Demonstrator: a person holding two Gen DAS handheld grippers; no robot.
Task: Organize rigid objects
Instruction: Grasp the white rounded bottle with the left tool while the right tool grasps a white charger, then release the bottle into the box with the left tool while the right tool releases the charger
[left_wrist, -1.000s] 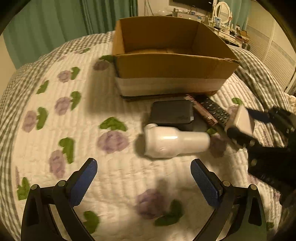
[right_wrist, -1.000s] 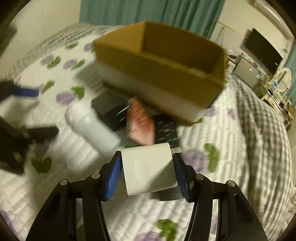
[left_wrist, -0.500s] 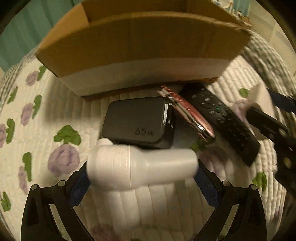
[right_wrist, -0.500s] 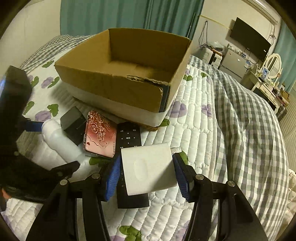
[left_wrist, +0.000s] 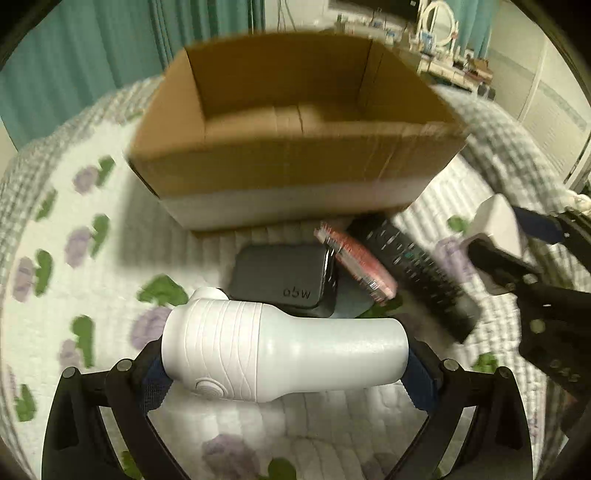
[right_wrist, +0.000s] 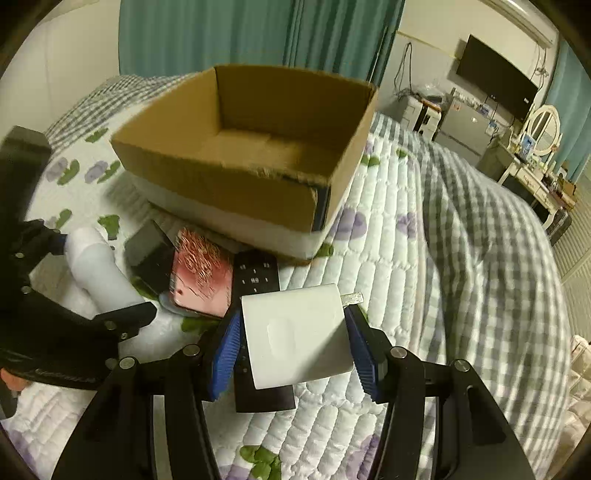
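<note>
Between right tool (right_wrist: 293, 350) pads, white charger (right_wrist: 295, 341)

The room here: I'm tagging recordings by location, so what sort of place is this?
Most likely a bedroom. The work surface is a bed with a floral quilt and a checked blanket; a dressing table with an oval mirror and a wall-mounted television stand behind.

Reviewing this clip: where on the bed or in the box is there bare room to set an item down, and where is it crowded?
The cardboard box looks empty inside. Bare quilt lies left of it, and checked blanket to its right. The strip in front is crowded: black charger, pink case, remote, with both grippers holding things over it.
</note>
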